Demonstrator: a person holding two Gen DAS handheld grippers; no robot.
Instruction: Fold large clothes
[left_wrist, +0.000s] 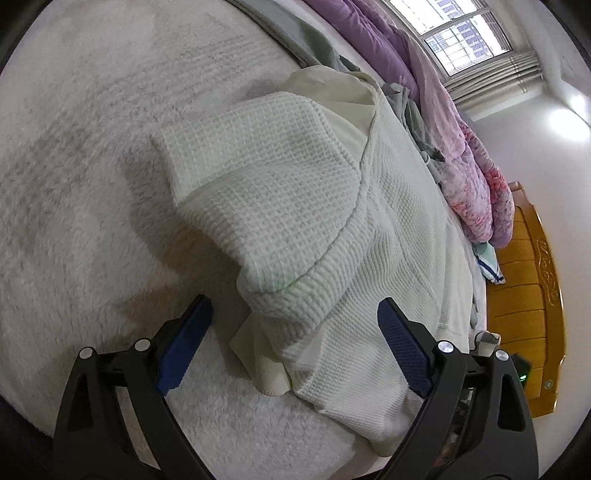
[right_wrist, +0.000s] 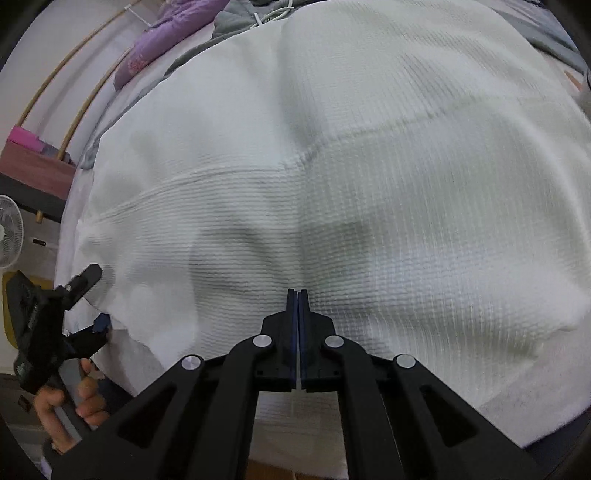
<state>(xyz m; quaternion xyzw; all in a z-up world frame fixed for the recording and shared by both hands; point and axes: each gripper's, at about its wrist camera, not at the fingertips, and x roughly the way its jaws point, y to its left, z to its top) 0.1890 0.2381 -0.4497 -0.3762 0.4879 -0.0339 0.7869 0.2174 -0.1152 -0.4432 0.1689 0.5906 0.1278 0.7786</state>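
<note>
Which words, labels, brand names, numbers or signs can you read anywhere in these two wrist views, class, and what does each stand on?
None can be read.
The white waffle-knit garment shows no tag or print.
The purple quilt bears a floral pattern, no lettering.
The wooden bed board has a carved ornament, not text.
The left gripper body shows a small pale patch, too blurred to read.

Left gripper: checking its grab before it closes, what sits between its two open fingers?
In the left wrist view, the left gripper stands open, with the white garment's folded sleeve end between its fingers.
</note>
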